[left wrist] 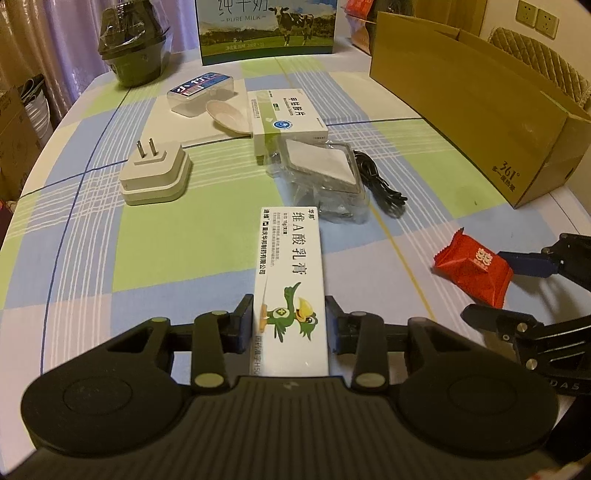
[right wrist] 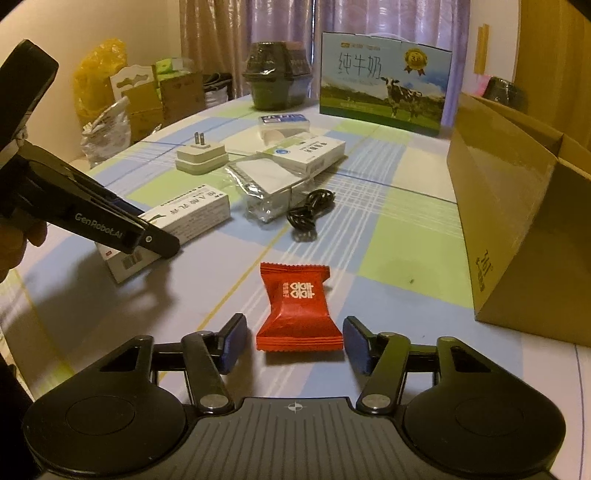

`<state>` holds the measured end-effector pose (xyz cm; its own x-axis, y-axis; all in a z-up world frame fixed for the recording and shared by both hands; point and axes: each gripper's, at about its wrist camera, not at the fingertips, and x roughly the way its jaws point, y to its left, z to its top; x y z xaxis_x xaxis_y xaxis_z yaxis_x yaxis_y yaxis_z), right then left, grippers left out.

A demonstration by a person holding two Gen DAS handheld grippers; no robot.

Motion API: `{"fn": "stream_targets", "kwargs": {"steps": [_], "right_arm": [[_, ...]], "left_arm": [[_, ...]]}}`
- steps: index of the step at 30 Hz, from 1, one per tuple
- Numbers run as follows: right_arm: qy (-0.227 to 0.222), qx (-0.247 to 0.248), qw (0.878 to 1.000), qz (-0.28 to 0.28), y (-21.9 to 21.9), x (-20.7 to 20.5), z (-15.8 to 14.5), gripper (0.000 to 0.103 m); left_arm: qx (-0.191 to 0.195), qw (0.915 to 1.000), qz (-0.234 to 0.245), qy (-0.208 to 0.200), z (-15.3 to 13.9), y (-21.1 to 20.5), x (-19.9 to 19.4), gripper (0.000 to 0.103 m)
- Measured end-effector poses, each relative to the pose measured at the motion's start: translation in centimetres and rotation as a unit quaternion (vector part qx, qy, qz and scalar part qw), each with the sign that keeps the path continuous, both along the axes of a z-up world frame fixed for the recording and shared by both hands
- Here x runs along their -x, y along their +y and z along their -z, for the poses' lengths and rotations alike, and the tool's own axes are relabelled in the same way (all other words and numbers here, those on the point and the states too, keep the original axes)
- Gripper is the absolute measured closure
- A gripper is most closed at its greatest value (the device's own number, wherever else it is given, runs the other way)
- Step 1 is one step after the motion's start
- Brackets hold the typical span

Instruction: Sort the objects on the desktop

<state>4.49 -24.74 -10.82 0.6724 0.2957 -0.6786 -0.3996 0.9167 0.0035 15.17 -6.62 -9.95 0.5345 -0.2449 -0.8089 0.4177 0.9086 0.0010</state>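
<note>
A long white ointment box (left wrist: 291, 266) with a green bird print lies flat on the checked tablecloth. My left gripper (left wrist: 290, 321) is shut on its near end, blue pads touching both long sides. From the right wrist view the left gripper (right wrist: 147, 236) sits low over that ointment box (right wrist: 192, 210). A red candy packet (right wrist: 299, 310) lies on the cloth between the fingers of my right gripper (right wrist: 295, 343), which is open with small gaps on each side. The left wrist view shows the right gripper (left wrist: 495, 291) around the candy packet (left wrist: 472, 271).
An open cardboard box (left wrist: 480, 110) stands at the right. Further back lie a white plug adapter (left wrist: 155, 173), a green-white medicine box (left wrist: 284, 118), a bagged device (left wrist: 321, 173), a black cable (left wrist: 380, 181), a clear case (left wrist: 201, 92), a spoon (left wrist: 229, 116) and a milk carton (left wrist: 266, 26).
</note>
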Motion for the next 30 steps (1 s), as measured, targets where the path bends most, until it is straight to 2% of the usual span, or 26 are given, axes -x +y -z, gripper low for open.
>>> {"fn": "stream_targets", "kwargs": {"steps": [4, 9, 14, 26, 28, 30], "right_arm": [[-0.003, -0.003, 1.000, -0.005, 0.1, 0.1, 0.0, 0.058], [-0.004, -0.005, 1.000, 0.000, 0.3, 0.3, 0.0, 0.059], [-0.006, -0.008, 1.000, 0.010, 0.4, 0.4, 0.0, 0.060], [-0.029, -0.009, 0.999, 0.027, 0.2, 0.8, -1.0, 0.061], [-0.030, -0.010, 0.999, 0.029, 0.1, 1.0, -1.2, 0.077], [-0.036, -0.008, 0.999, 0.034, 0.1, 1.1, -1.3, 0.082]], "left_arm": [[0.003, 1.0000, -0.003, -0.002, 0.1, 0.0, -0.2, 0.069], [-0.004, 0.9999, -0.002, -0.009, 0.1, -0.2, -0.3, 0.067], [-0.007, 0.9999, -0.006, -0.010, 0.0, -0.3, -0.1, 0.070], [0.009, 0.9998, -0.005, -0.015, -0.9, -0.1, 1.2, 0.070], [0.010, 0.9998, -0.005, -0.016, -1.0, -0.1, 1.3, 0.070], [0.011, 0.9998, -0.005, -0.017, -1.1, -0.1, 1.4, 0.070]]}}
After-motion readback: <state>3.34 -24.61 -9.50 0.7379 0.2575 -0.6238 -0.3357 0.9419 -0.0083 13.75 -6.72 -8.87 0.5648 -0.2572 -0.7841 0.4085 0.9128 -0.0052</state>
